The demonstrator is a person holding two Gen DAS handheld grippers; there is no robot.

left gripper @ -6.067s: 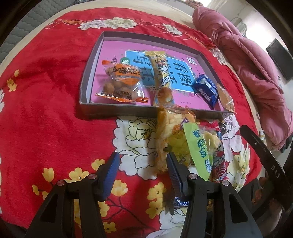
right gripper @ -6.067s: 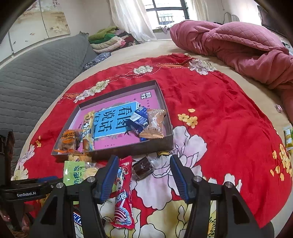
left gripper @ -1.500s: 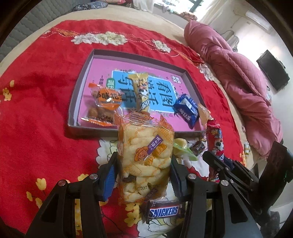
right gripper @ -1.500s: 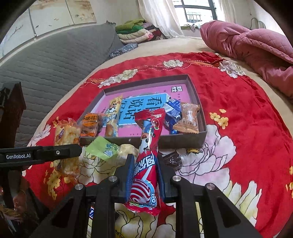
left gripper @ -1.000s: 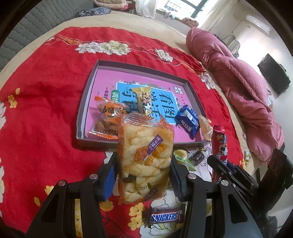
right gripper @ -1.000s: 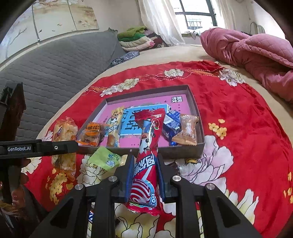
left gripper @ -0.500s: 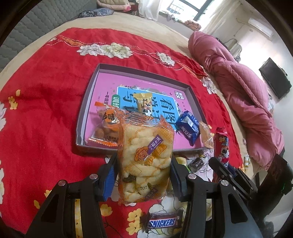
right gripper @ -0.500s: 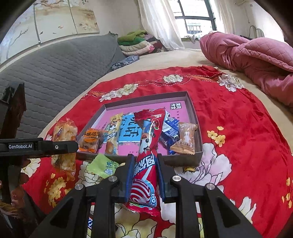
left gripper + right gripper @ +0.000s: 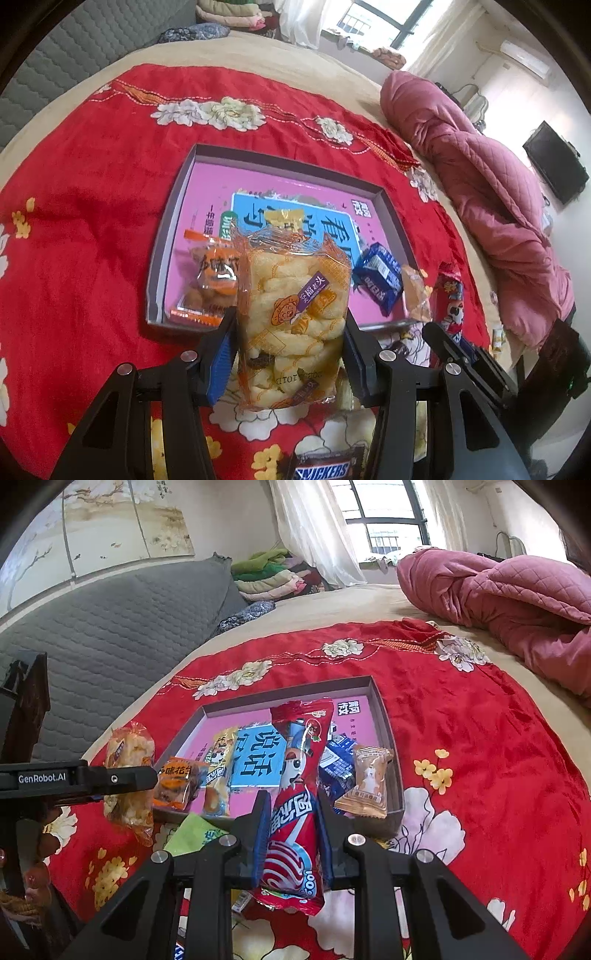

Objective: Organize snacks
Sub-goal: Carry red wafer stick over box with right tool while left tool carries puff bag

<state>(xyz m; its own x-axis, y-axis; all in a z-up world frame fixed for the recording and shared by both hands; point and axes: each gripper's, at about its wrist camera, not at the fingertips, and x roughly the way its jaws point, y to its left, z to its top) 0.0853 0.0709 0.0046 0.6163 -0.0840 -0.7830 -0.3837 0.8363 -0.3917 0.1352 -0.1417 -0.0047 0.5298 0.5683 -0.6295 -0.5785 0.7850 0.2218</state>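
Now both hand-held grippers have drawn closer to the tray (image 9: pixel 168 236): the left hand-held gripper (image 9: pixel 290 354) clamps the puffed-corn bag (image 9: pixel 291 306), the right hand-held gripper (image 9: pixel 291 834) pinches the red snack packet (image 9: pixel 295 794). Both snacks hang at its near edge, judged ready for placing inside.

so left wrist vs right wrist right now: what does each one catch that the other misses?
Only the left wrist: a Snickers bar on the red cloth and a dark screen on the far wall. Only the right wrist: the grey padded headboard, the painted wall panel and a green packet. Both: the tray, the left gripper shut on the puffed-snack bag, the blue packet in the tray, and the red packet in the right gripper.
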